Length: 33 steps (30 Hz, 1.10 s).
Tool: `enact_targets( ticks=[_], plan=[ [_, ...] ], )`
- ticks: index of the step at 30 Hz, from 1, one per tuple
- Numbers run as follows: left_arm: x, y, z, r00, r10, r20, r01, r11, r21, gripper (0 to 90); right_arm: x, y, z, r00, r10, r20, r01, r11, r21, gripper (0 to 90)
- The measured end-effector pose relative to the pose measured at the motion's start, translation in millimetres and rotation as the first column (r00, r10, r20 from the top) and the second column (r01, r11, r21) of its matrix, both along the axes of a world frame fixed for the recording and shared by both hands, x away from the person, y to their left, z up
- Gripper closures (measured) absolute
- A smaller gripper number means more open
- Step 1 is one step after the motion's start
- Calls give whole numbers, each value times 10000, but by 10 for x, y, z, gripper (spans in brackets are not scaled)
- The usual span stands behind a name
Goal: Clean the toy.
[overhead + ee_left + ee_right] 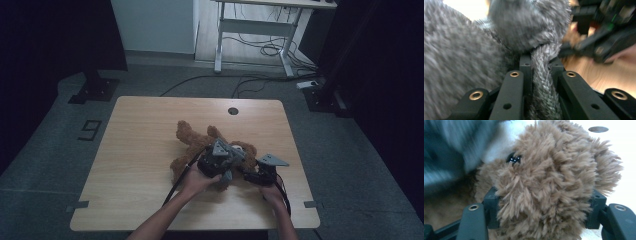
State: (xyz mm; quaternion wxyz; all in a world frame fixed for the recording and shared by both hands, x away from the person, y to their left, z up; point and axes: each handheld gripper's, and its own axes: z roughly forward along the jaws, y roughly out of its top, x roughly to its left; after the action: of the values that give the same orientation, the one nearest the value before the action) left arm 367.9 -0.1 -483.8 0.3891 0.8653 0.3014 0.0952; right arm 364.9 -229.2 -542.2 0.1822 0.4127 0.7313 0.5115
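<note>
From above, a brown teddy bear [200,145] lies sprawled on the wooden worktop [135,150], nearer to the person than the round cable hole [233,110] at the worktop's far edge and a little toward the person's right of the middle. The left tool [226,161] sits over the bear's body and the right tool [252,172] just beside its head, so the high view hides what either one grips. The left gripper view fills that gap: the left tool's jaws are pressed together on a narrow grey knitted strip [543,82] that runs up between them to a bulk of grey knitted cloth [461,65] on the bear; the right tool [596,42] shows blurred beyond it, over the wood. The right gripper view gives the other side: the right tool's jaws stand half spread, one on each side of the bear's furry brown head [546,187], with their pads pressing into the fur, and a dark glossy eye [513,158] shows just above. Both forearms come in from the near edge of the worktop, the left one [165,215] slanting across toward the bear, the right one [282,220] nearly straight, each hand wrapped around its tool's body.
</note>
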Motion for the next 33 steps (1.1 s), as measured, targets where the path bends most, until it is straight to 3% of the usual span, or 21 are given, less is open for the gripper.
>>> enact_targets(
  ticks=[3, 8, 13, 16, 19, 26, 30, 33],
  plan=[
    [-10, 112, -91, 9999, 72, -97, -72, 10000, 43, 786, 0, 0, -2, 10000, 87, -5, -87, 10000, 1, 344],
    [-75, 252, -108, 10000, 78, -39, -76, 9992, 403, 786, 2, 5, -5, 9999, 140, 32, -140, 9999, 0, 344],
    [-131, 461, -101, 9994, 260, -228, -250, 9986, 457, 784, 1, -7, -9, 9997, 238, 48, -238, 9997, -8, 346],
    [-151, 634, -85, 9984, 462, -336, -450, 9983, 358, 783, 4, -16, -12, 9995, 304, 39, -304, 9995, 11, 347],
    [-143, 831, -59, 9954, 817, -509, -819, 9966, -12, 781, 9, -21, -16, 9994, 344, 49, -345, 9994, 56, 350],
    [-61, 1312, -45, 9808, 1761, -832, -1834, 9789, -900, 778, 12, -27, -21, 9991, 409, 78, -409, 9991, 78, 356],
    [-29, 1499, -129, 9721, 2076, -1091, -2194, 9693, -1112, 780, 11, -27, -23, 9989, 445, 112, -446, 9990, 46, 356],
    [-25, 1548, -154, 9676, 2309, -1021, -2413, 9648, -1049, 781, 8, -24, -24, 9987, 473, 166, -473, 9989, 4, 357]
  ],
)
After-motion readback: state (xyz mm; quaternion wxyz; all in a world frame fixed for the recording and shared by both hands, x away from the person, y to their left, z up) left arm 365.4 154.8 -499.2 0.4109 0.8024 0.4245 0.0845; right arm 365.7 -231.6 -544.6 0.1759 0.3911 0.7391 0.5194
